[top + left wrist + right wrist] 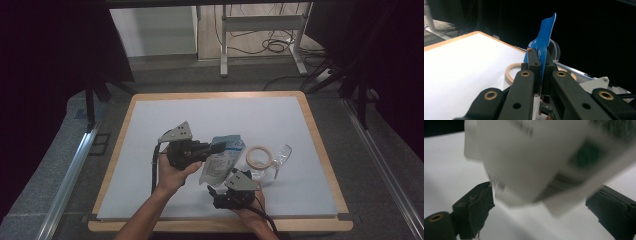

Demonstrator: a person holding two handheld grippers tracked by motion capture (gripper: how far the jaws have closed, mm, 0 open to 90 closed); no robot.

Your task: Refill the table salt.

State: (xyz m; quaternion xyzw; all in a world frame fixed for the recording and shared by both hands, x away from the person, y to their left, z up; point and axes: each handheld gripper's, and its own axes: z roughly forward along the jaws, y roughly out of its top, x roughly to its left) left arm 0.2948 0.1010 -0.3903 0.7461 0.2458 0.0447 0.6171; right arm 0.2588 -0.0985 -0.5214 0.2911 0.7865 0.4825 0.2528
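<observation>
- Your left gripper (216, 148) is clamped on the top edge of the pouch (220, 159) — in the left gripper view the two black jaws stand pressed together with the blue edge of the pouch (543, 40) sticking up between them.
- The pouch hangs from that grip above the white mat (200, 120), near the middle of the table, with its lower end tilted down toward your right gripper (212, 190).
- Your right gripper sits just below the bottom corner of the pouch, close to the near edge of the table (120, 135); its jaws stand wide apart.
- In the right gripper view the white, printed face of the pouch (534, 162) lies between the two black pads (475, 205), blurred and very close to the camera — its lower edge comes near the left-hand pad, but you cannot tell whether it touches; the other pad is clear of it.
- A roll of tape (259, 156) lies flat on the mat just to the right of the pouch; the left gripper view shows the same ring (512, 72) behind the jaws.
- A clear plastic piece (280, 157) lies just beside the roll of tape, on its far right side.
- Your left hand (172, 175) holds its gripper from below, at the middle of the mat.
</observation>
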